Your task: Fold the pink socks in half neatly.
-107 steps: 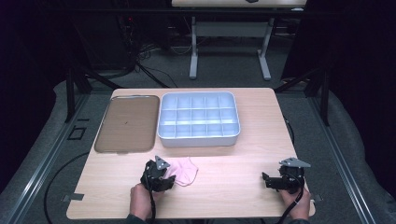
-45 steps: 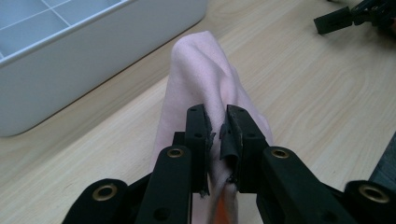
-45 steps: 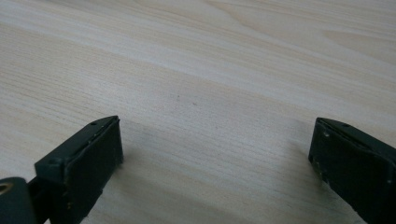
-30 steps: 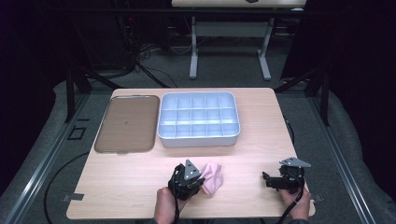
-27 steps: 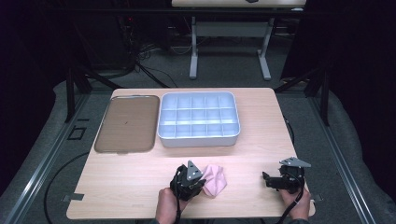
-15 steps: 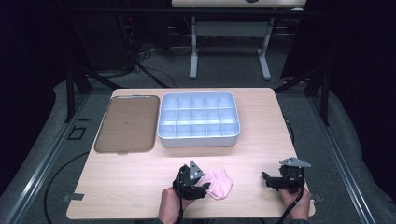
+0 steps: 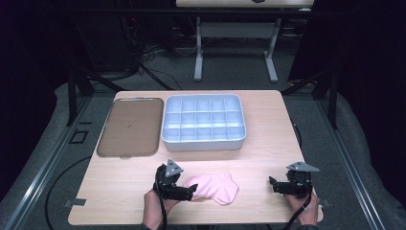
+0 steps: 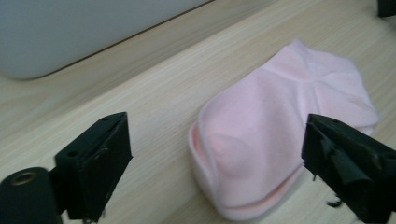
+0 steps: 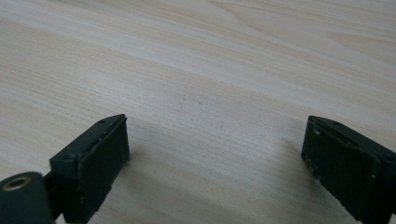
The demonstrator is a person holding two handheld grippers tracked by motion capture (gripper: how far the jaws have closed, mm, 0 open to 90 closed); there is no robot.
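Across the middle of the high view spreads the wooden bench (image 7: 268, 124), pale and rectangular, standing on a grey floor (image 7: 43, 143) with black cables trailing at the left. On its far half sits a white compartment tray (image 7: 204, 142), divided into a grid of small cells, and just beside that, to the left, lies a flat brown lid or tray (image 7: 130, 125) with rounded corners; the two are close but their edges stay apart. Nearer the person, well clear of both trays, a pink sock (image 7: 214, 188) lies flat on the wood, its rounded opening toward the left claw and its toe pointing toward the right side of the bench.

In the left gripper view the sock (image 8: 275, 140) lies on the boards ahead of and between the two black jaws, neither pad pressing on it, with the white tray's wall across the top left. The left claw (image 7: 187, 191) lies low at the sock's open end; its jaws have just been opening and now stand wide apart with nothing gripped, the sock resting free on the bench.

Over at the near right corner the right claw (image 7: 273, 183) is held low above bare wood, well apart from the sock. Its jaws stand wide too, having just eased inward a little, and in the right gripper view nothing but wood grain (image 9: 210, 93) lies between them
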